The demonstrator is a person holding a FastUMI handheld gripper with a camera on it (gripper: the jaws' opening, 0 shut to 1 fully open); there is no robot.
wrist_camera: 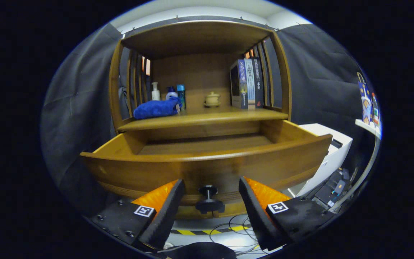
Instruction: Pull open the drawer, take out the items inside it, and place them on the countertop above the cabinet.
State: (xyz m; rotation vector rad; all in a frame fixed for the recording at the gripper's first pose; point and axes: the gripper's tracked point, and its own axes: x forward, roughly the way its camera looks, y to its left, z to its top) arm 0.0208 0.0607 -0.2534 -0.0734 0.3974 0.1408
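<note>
The wooden drawer (207, 165) stands pulled out toward me, and what I see of its inside is bare wood. Its black knob (208, 199) sits low on the drawer front, right between my fingers, with a gap on each side. My gripper (210, 194) is open, its orange and black fingers (167, 208) flanking the knob without touching it. Above the drawer runs the countertop (207, 117). A folded blue cloth (156, 108) lies on its left part, in front of a few bottles (171, 92).
On the countertop stand a small tan lidded pot (212, 99) in the middle and upright books (248, 86) at the right. A white cabinet (331, 149) is beside the drawer's right end. Cables and yellow-black tape (225, 228) lie on the floor below.
</note>
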